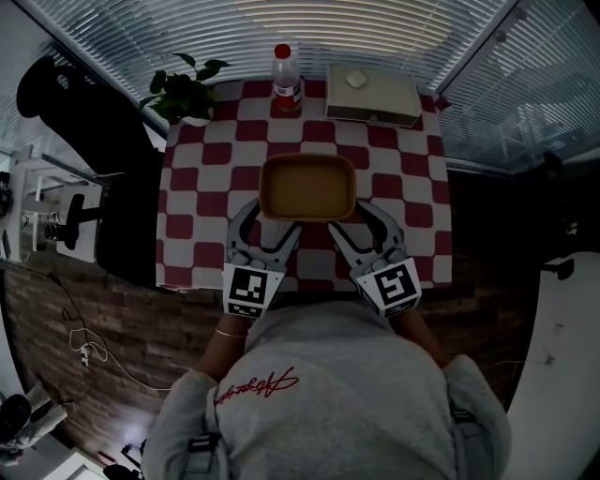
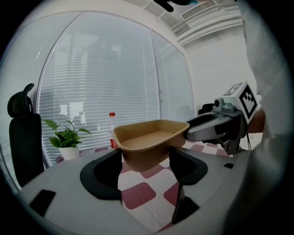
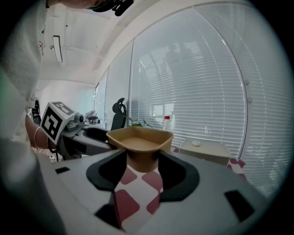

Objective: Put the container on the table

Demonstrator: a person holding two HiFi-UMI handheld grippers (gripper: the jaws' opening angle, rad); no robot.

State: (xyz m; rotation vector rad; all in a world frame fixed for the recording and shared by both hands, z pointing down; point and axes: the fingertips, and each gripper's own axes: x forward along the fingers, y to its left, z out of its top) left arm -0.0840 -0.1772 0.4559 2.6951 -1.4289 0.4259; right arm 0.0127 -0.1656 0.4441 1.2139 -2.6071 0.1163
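2 near corners of the container (image 1: 307,187) are clamped, one each side.
L gripper (image 1: 272,221): jaws part-open, near-left corner between them, pads against the wall on both sides.
R gripper (image 1: 352,221): same on the near-right corner, jaws fairly wide, closed on the wall below the rim.
Both point away from the person, tilted slightly down.
Container: tan, rounded-rect, level, open side up. It's over the near-mid part of the table (image 1: 161,234), with red/white check cloth (image 2: 138,195) under it. Can't tell from any view if the base touches the cloth.
Far edge of table: bottle (image 1: 286,75) w/ red cap at mid, plant (image 1: 183,89) at far-left corner, flat box (image 1: 372,98) far-right w/ small white item (image 1: 355,80) on top. All well apart from the container.
Black chair (image 1: 94,122) left of table. Blinds (image 1: 281,23) behind.
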